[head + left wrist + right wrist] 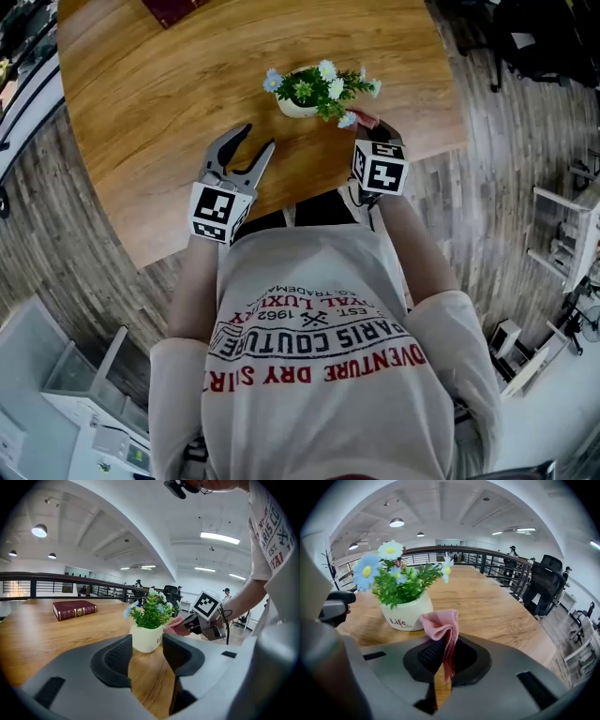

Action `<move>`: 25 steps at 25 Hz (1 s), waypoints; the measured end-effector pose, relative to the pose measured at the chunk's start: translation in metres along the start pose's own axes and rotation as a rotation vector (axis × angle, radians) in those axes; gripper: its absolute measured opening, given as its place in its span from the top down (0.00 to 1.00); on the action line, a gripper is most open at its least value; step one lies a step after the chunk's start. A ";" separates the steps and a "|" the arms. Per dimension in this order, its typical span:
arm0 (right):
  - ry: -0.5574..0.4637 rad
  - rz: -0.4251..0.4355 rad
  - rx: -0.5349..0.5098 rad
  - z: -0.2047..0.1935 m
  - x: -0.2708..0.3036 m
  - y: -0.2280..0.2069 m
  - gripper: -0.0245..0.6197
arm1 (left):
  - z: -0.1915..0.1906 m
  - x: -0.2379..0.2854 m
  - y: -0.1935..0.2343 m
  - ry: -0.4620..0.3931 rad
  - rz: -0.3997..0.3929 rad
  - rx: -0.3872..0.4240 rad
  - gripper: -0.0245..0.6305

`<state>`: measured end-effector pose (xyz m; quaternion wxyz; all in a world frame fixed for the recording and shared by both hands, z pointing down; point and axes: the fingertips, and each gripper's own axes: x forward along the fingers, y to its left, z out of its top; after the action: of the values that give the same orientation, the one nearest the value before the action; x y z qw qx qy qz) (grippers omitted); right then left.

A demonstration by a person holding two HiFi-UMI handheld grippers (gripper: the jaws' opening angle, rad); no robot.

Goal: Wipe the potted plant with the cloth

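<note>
A small potted plant [314,92] with green leaves and blue and white flowers stands in a white pot [147,637] on the round wooden table [159,112], near its front edge. My left gripper [258,139] is open with nothing between its jaws, a little to the left of the pot and short of it. My right gripper [375,131] is shut on a folded pink cloth [440,623], close to the pot's right side. In the right gripper view the cloth sticks up from the jaws just beside the pot [407,613]; I cannot tell whether it touches it.
A dark red book [75,609] lies on the far side of the table [42,634]. The table's curved front edge [309,192] runs just in front of the person's body. Black office chairs [543,585] and a railing [497,566] stand beyond the table.
</note>
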<state>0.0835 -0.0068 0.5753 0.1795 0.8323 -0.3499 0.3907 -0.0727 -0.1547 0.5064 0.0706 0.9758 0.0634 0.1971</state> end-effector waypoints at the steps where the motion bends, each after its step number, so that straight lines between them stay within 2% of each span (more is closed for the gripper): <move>1: 0.000 0.005 -0.011 0.003 0.003 -0.006 0.90 | -0.002 0.006 -0.002 0.008 0.004 0.007 0.63; 6: -0.005 0.036 -0.091 0.018 0.014 -0.028 0.90 | -0.006 0.036 -0.010 0.038 0.007 0.058 0.38; 8: -0.011 0.065 -0.128 0.027 0.023 -0.035 0.90 | -0.003 0.048 -0.009 0.030 0.011 0.077 0.32; 13: -0.036 0.118 -0.177 0.047 0.042 -0.038 0.90 | 0.003 0.069 -0.002 0.017 -0.018 0.122 0.24; 16: -0.058 0.155 -0.199 0.058 0.050 -0.034 0.90 | 0.003 0.079 -0.003 0.030 -0.083 0.192 0.20; 19: -0.079 0.199 -0.226 0.068 0.056 -0.030 0.90 | 0.004 0.091 -0.003 0.035 -0.150 0.224 0.17; 25: -0.096 0.260 -0.244 0.076 0.068 -0.024 0.90 | -0.005 0.113 -0.006 0.102 -0.259 0.326 0.14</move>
<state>0.1709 -0.0641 0.5794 0.2103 0.7698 -0.5076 0.3250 0.0276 -0.1310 0.5523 -0.0667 0.9468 0.2225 0.2228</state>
